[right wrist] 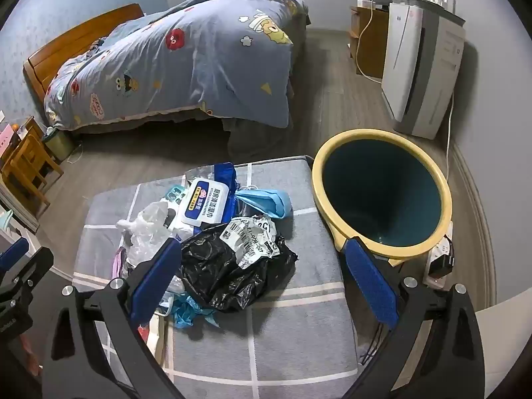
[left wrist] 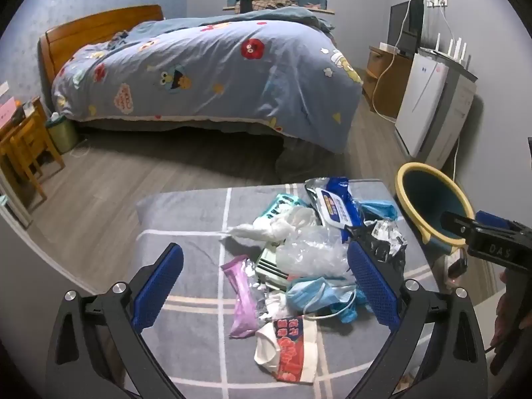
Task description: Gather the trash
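The left gripper (left wrist: 266, 282) is hanging with its jaws spread wide above the trash pile (left wrist: 299, 259), gripping nothing; a clear plastic bag (left wrist: 312, 252) and a blue face mask (left wrist: 319, 296) are lying between its fingers. The right gripper (right wrist: 262, 276) is also standing wide open and empty, over a black plastic bag (right wrist: 226, 272) in the same pile. The pile is lying on a grey checked cushion (right wrist: 299, 332). Just beside the cushion, a yellow-rimmed bin (right wrist: 382, 193) is standing, and a bed (right wrist: 186, 60) is lying well behind the cushion.

trash pile (right wrist: 212, 232) heaped on grey checked cushion (right wrist: 299, 316); bin (right wrist: 382, 193) beside.
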